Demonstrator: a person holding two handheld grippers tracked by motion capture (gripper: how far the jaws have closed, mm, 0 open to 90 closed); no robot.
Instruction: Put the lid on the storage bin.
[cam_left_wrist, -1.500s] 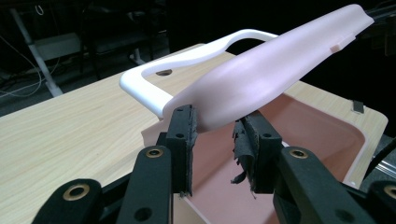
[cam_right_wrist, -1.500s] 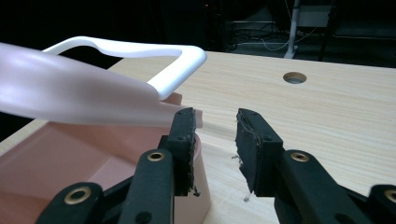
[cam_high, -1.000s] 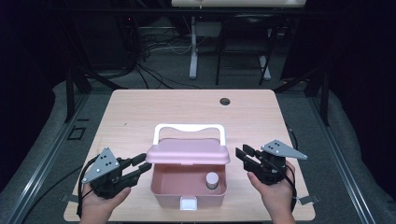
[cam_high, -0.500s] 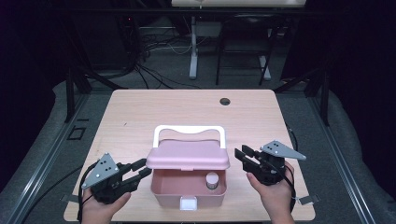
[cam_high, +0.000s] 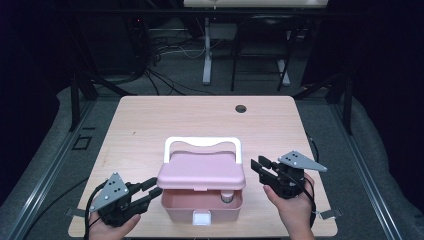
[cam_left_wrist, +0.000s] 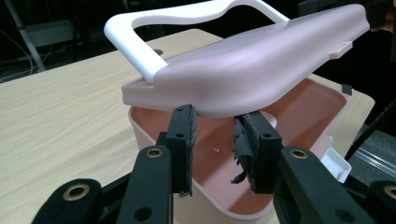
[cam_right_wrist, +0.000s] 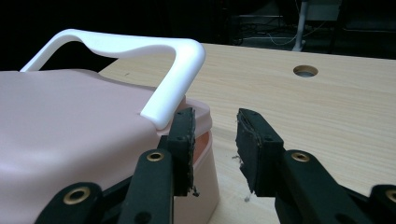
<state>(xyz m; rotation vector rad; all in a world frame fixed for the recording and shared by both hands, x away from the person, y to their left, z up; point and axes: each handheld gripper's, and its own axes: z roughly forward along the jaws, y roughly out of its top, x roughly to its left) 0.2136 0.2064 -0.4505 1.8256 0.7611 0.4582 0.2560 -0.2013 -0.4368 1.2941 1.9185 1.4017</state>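
A pink box (cam_high: 200, 206) stands near the table's front edge. Its pink lid (cam_high: 202, 171) with a white handle (cam_high: 202, 142) lies askew over it, leaving the near part uncovered. A small bottle (cam_high: 226, 198) shows inside. My left gripper (cam_high: 155, 187) is open beside the box's left front corner. In the left gripper view its tips (cam_left_wrist: 215, 140) stand just under the lid's edge (cam_left_wrist: 261, 65), in front of the box wall (cam_left_wrist: 154, 140). My right gripper (cam_high: 257, 166) is open just right of the lid. In the right gripper view its tips (cam_right_wrist: 215, 135) sit beside the lid's corner (cam_right_wrist: 70, 121) and handle (cam_right_wrist: 173, 79).
The wooden table (cam_high: 150, 125) has a round cable hole (cam_high: 241, 108) at the back right. A white latch (cam_high: 201, 218) sticks out of the box's front. Cables and stand legs lie on the dark floor beyond the table.
My left gripper has drawn back toward the table's front edge, staying open. The right gripper and the box have hardly moved.
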